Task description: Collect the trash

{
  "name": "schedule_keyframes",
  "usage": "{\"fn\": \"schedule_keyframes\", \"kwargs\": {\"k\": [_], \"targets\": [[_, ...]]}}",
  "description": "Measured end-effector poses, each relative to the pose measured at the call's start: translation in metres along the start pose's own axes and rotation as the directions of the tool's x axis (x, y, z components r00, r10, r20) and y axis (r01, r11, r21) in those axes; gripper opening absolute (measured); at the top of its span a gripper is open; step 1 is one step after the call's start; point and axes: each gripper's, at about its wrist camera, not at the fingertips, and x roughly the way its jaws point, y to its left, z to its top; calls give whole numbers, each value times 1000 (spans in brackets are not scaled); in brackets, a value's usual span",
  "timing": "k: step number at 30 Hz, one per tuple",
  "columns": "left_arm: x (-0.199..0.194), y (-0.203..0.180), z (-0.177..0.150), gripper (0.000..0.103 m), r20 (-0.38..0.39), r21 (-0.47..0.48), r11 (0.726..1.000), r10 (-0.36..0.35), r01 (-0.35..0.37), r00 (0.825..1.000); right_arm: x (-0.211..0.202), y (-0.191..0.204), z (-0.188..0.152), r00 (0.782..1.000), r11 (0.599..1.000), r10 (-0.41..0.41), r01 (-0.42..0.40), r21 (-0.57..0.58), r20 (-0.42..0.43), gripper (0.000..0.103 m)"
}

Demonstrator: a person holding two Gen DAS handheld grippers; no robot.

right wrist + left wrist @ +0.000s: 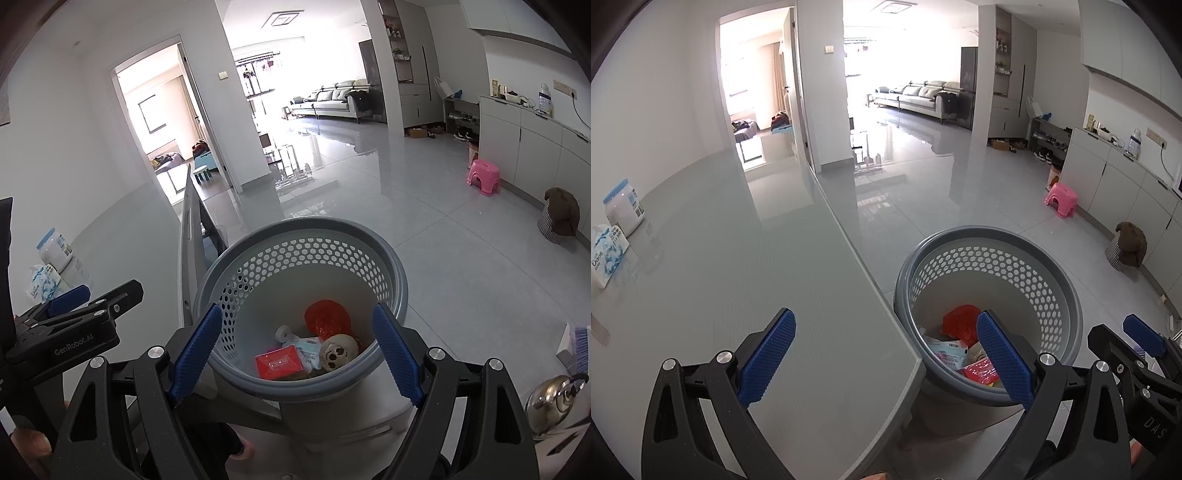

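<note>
The trash [306,350] is lying at the bottom of the grey perforated basket [400,284], which is standing on the floor tight against the corner of the grey table [738,258]; the pile is showing a red crumpled bag [327,317], a red flat packet [279,365], a pale printed pouch and a round cream-coloured piece. The right gripper [297,352] is hanging directly over the basket's mouth, tilting downward, its blue pads standing wide apart with nothing between them, so the basket's near rim is showing through the gap. The left gripper [884,358] is hovering over the table's near corner, its jaws likewise spread and gripping nothing, with the basket lying just to its right and slightly ahead. Of the two, the right one is sitting nearer to the basket's centre, while the left one is sitting nearer to the tabletop. The only things on the table are a white jar with a blue lid [623,206] and a soft tissue pack [609,254] beside it, both well away at the far left edge, and neither is looking like rubbish. Judging from this, the collecting is looking nearly or wholly done; if anything more is wanted, it is lying leftward and ahead of the left gripper, across the tabletop, so that hand would be the better one to reach for it.
</note>
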Motion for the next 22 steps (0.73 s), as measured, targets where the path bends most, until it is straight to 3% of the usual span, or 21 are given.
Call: {"fn": "schedule_keyframes", "kwargs": {"k": [22], "targets": [[1,-2,-4,97,-10,5,1000,-6,6,1000,1,1,0,1000,1000,0,0,-1,-2,80]]}}
